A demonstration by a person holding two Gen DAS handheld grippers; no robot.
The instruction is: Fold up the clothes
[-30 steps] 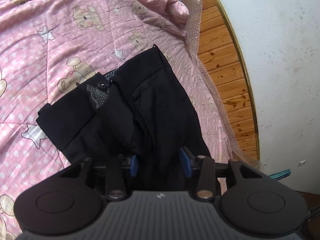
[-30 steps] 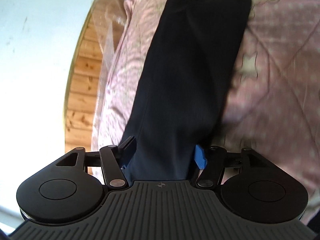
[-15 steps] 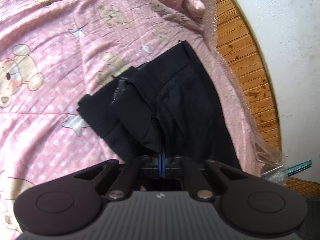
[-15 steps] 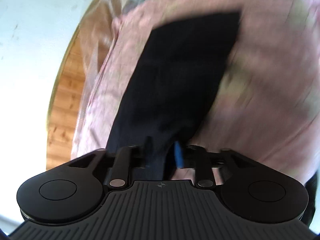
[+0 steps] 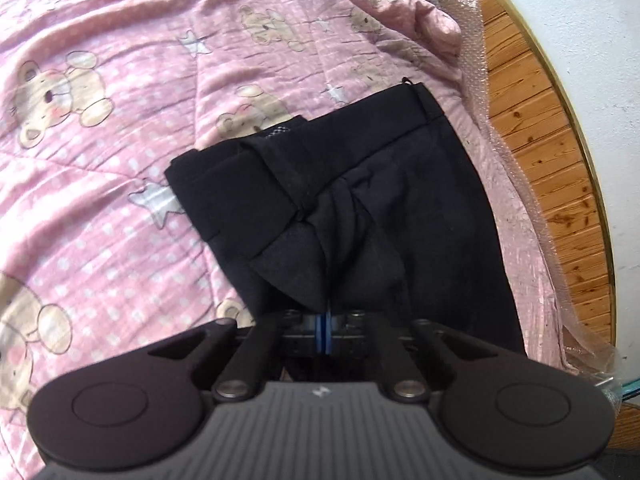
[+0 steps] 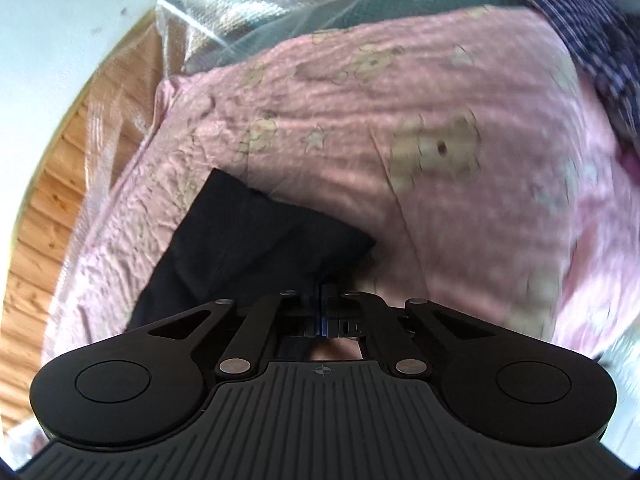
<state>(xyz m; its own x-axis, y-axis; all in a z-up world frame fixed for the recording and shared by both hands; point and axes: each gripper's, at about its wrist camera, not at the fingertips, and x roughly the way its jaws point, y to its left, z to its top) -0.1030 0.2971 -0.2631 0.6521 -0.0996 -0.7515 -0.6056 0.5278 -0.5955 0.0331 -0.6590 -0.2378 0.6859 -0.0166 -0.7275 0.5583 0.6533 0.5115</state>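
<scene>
1. Surface: a bed covered by a pink quilt (image 5: 120,184) printed with bears and stars. A white wall (image 5: 592,60) with wood panelling (image 5: 532,132) along its base runs past the bed's far edge.
2. Task item: black trousers (image 5: 420,216) lie on the quilt near the wall-side edge. The waistband (image 5: 400,120) points away from the left gripper, and its inner lining shows at the front opening.
3. Fabric state: cloth is drawn into creases that converge on the left gripper. One layer is turned over on the side away from the wall.
4. Left gripper (image 5: 324,326): jaws pressed together, pinching a gathered fold of the trousers. The blue pads (image 5: 319,328) show only as thin strips with cloth between them.
5. Right gripper (image 6: 322,318): jaws pressed together on the dark cloth of the trousers (image 6: 248,248). In this view a squared end of the garment lies on the quilt (image 6: 420,120) just ahead of the jaws. The view is blurred, so finer detail cannot be told.
6. Surroundings: clear bubble wrap (image 5: 476,28) hangs between the bed edge and the panelling. A blue checked cloth (image 6: 580,12) sits at the upper right corner of the right wrist view.
</scene>
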